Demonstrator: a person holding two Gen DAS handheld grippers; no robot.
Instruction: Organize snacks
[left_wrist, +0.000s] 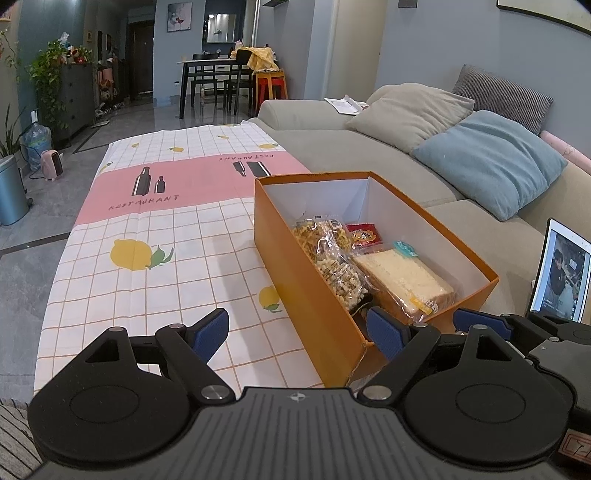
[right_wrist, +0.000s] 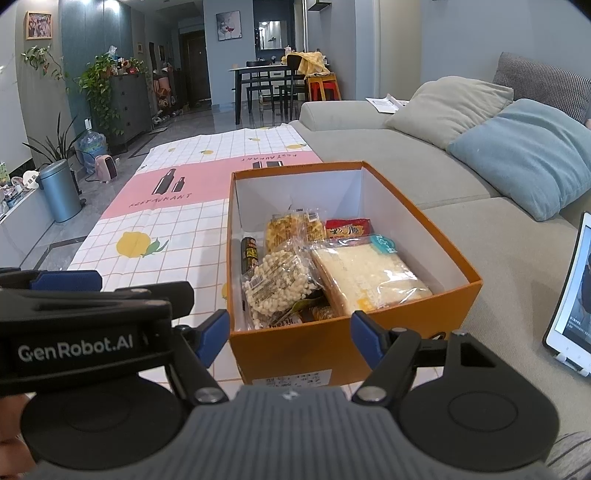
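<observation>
An orange box (right_wrist: 332, 343) (left_wrist: 306, 295) stands on the checked tablecloth near the sofa. It holds several snacks: a puffed-grain bag (right_wrist: 277, 284) (left_wrist: 340, 273), a yellow crisps bag (right_wrist: 291, 225), a red packet (right_wrist: 347, 227) (left_wrist: 364, 234), wrapped bread (right_wrist: 369, 277) (left_wrist: 406, 280) and a dark stick (right_wrist: 249, 254). My left gripper (left_wrist: 299, 332) is open and empty, its right finger at the box's near corner. My right gripper (right_wrist: 290, 332) is open and empty, just in front of the box's near wall. The left gripper's body shows at the left of the right wrist view (right_wrist: 92, 317).
The tablecloth (left_wrist: 166, 229) with lemon prints covers a low table. A grey sofa (left_wrist: 369, 147) with cushions lies to the right. A tablet (right_wrist: 572, 295) stands on the sofa at the right. A bin (right_wrist: 59, 188) and a dining table (right_wrist: 266, 74) are farther off.
</observation>
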